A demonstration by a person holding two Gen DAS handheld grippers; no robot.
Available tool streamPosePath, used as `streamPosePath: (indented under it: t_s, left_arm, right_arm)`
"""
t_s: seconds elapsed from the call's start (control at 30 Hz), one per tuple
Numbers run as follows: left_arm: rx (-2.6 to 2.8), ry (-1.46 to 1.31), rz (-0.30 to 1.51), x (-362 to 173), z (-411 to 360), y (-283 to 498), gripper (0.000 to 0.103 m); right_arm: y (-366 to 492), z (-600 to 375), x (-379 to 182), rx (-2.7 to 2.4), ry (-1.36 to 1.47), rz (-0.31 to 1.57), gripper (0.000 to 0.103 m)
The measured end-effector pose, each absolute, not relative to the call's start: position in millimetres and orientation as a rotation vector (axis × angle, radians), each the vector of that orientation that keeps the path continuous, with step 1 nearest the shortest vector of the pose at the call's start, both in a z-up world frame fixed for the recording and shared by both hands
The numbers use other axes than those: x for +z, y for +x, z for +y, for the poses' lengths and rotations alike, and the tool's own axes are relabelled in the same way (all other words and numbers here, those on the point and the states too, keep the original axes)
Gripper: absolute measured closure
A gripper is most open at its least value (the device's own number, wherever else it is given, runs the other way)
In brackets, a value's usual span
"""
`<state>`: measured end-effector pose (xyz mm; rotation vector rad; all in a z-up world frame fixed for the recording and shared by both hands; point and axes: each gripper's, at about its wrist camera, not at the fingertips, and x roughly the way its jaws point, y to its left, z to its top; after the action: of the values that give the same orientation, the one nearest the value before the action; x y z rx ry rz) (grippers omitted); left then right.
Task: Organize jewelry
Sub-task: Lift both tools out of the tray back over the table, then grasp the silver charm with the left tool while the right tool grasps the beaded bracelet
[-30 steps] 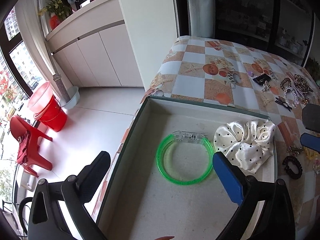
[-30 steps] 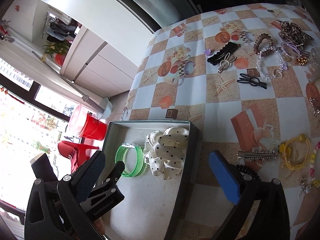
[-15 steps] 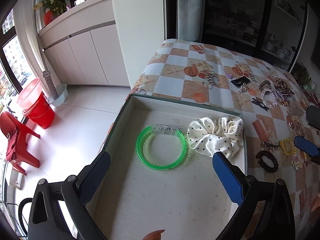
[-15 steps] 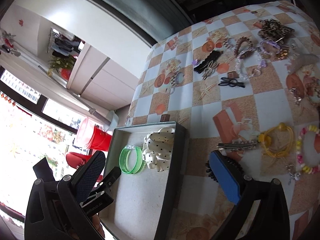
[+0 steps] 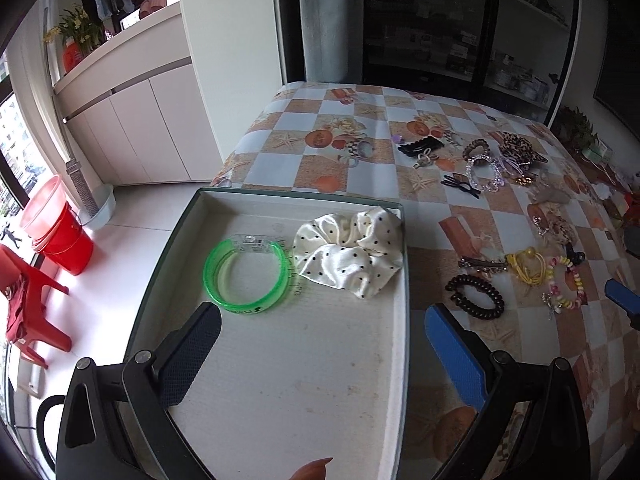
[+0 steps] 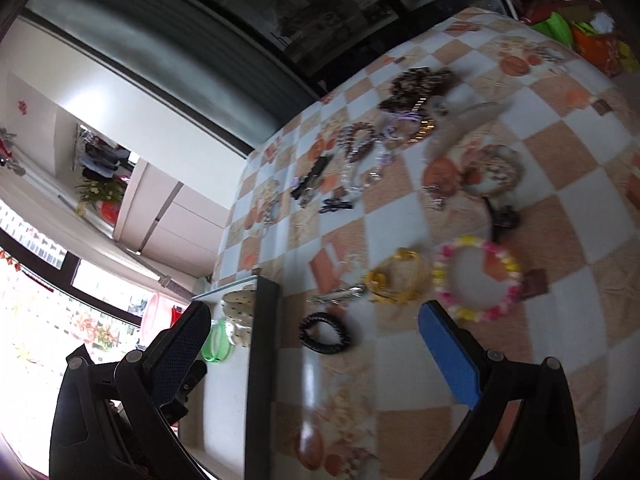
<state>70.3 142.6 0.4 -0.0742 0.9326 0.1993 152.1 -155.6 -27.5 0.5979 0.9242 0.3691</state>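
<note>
Left wrist view: left gripper spread wide, nothing between the fingers, hovering over the near half of the open box. Inside the box, far end: green bangle lying flat, white polka-dot scrunchie just right of it, touching or nearly so. Right of the box on the checkered tablecloth: black coil hair tie nearest the box wall, metal clip, yellow hair tie, pink-yellow bead bracelet. Farther back: more clips, bracelets, a leopard scrunchie. Blue pad of the right gripper at the right edge. Red bucket and red stool on the floor, left.

Right wrist view, motion-blurred: right gripper spread wide, empty, straddling the box's right wall. Coil hair tie sits between the fingers on the cloth, not touched. Bead bracelet just beyond the blue finger; yellow tie left of it. Bangle and scrunchie in the box behind the black finger.
</note>
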Motion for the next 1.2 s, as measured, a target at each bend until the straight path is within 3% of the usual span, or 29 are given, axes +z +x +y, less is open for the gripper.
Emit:
streamPosePath:
  t_s: [0.53, 1.1, 1.2]
  left_arm:
    - [-0.013, -0.019, 0.962, -4.6, 48.6, 86.6, 0.000]
    - [-0.050, 0.049, 0.989, -25.6, 24.3, 126.6, 0.000]
    - [-0.056, 0.057, 1.002, -32.0, 19.8, 126.6, 0.010]
  right_arm:
    - [121.5, -245.5, -45.5, 0.176, 0.529, 0.989, 0.000]
    - [153.2, -237.4, -56.0, 0.064, 0.277, 1.035, 0.000]
    - [159.0, -227.3, -63.0, 0.064, 0.239, 1.048, 0.005]
